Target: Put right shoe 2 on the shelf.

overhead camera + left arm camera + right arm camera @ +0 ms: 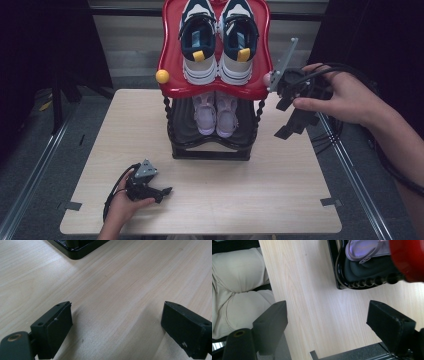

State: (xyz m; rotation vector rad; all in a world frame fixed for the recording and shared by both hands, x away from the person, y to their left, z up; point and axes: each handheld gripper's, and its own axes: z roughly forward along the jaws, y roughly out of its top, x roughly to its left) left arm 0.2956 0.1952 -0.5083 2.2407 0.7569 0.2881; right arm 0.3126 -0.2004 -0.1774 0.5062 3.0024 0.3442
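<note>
Up on the red top shelf (170, 60) of the two-tier shoe rack (210, 150) sits a pair of navy-and-white sneakers (217, 37), side by side, heels toward the person and yellow pull tabs showing — and right beside the shelf's right-hand corner is the right gripper (295, 120), held up in the air in the person's right hand (345, 97), its cable looping back over the wrist. Its jaws hang downward past the table's right edge, near the rack but touching nothing. From the right gripper view, those jaws stand wide apart with bare table (312, 302) between them, the rack's black base and a pale lilac shoe (364, 250) at the top, a blur of red shelf in the corner. Below, on the black lower tier, the pair of lilac shoes (216, 112) sits tucked under the red shelf. Over at the near left — well apart from the rack — the left gripper (162, 192) rests low on the wooden table, cradled in the left hand (122, 207), grey plate on top. In the left gripper view its jaws are spread wide too, nothing but pale wood between them, the rack's black base corner (75, 250) just peeking in up top.
</note>
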